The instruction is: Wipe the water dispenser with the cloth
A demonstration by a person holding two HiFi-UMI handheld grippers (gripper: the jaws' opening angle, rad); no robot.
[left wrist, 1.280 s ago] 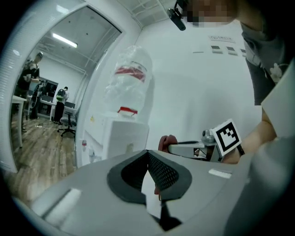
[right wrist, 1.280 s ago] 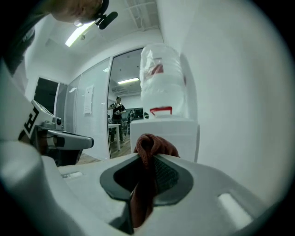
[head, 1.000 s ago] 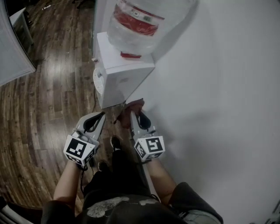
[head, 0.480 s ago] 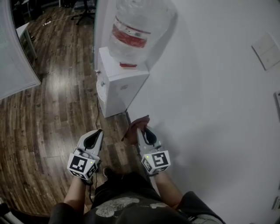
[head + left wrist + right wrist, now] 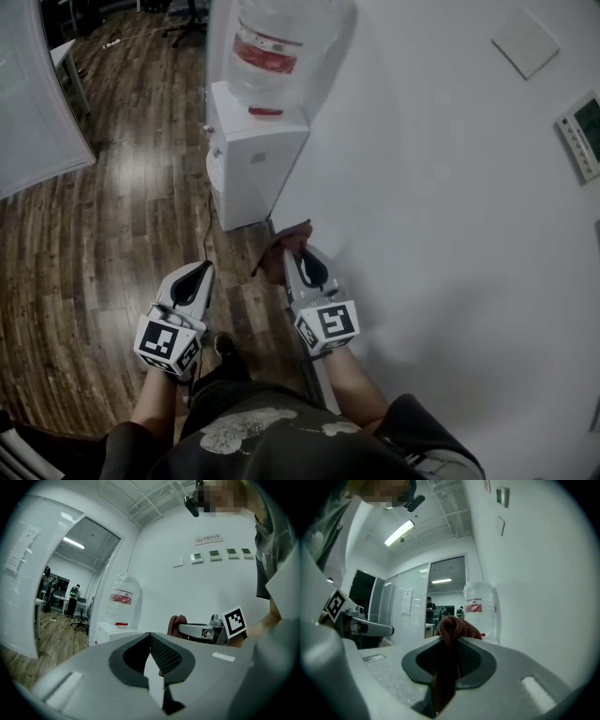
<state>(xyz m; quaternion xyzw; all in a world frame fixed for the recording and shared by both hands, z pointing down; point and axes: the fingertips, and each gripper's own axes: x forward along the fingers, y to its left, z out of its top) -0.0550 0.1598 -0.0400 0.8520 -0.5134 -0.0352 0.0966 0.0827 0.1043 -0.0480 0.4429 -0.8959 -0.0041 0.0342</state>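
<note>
Head view: one white water dispenser (image 5: 251,164) stands on the wooden floor (image 5: 103,234) against the white wall (image 5: 441,244). It carries one bottle (image 5: 272,42) whose red label I cannot read. Both grippers hang near the wall's foot, well apart from the dispenser.

Left gripper view: the left gripper (image 5: 150,637) has its jaws together, with nothing between them. There are four wall panels (image 5: 214,553) and one sign (image 5: 208,539), too small to read.

Right gripper view: the right gripper (image 5: 449,641) clamps one dark red cloth (image 5: 451,626).
</note>
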